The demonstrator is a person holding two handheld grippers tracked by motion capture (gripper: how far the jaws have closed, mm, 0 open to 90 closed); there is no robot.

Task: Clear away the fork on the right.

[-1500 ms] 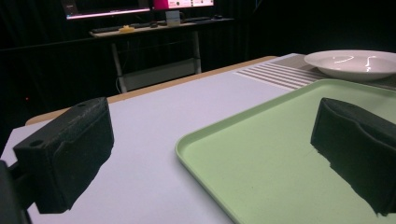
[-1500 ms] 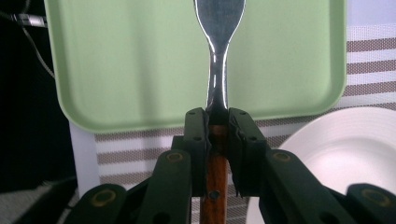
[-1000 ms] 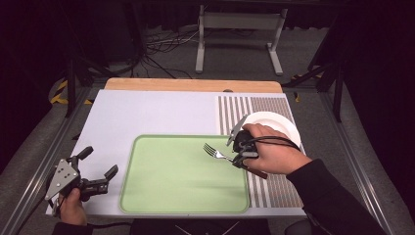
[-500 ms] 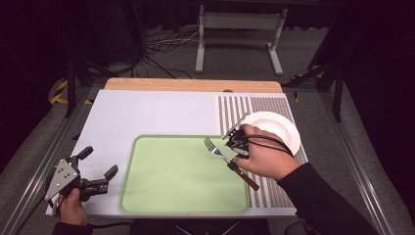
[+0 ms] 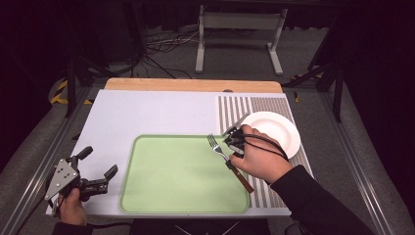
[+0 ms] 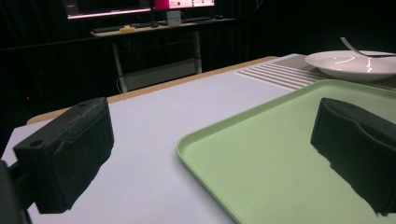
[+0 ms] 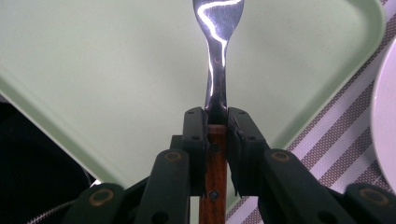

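Dark room, white table point(image 5: 147, 112) with green tray point(image 5: 181, 171). Right gripper point(image 5: 234, 143) clenched on fork point(image 5: 221, 152), tines over tray's right edge near plate point(image 5: 279, 128). Left gripper point(image 5: 95, 171) released, idle. Probably mid-placing; next, lowering and letting go

free: white mat point(image 5: 151, 112) | obstacle: plate point(image 5: 274, 129) right of tray point(image 5: 171, 196)
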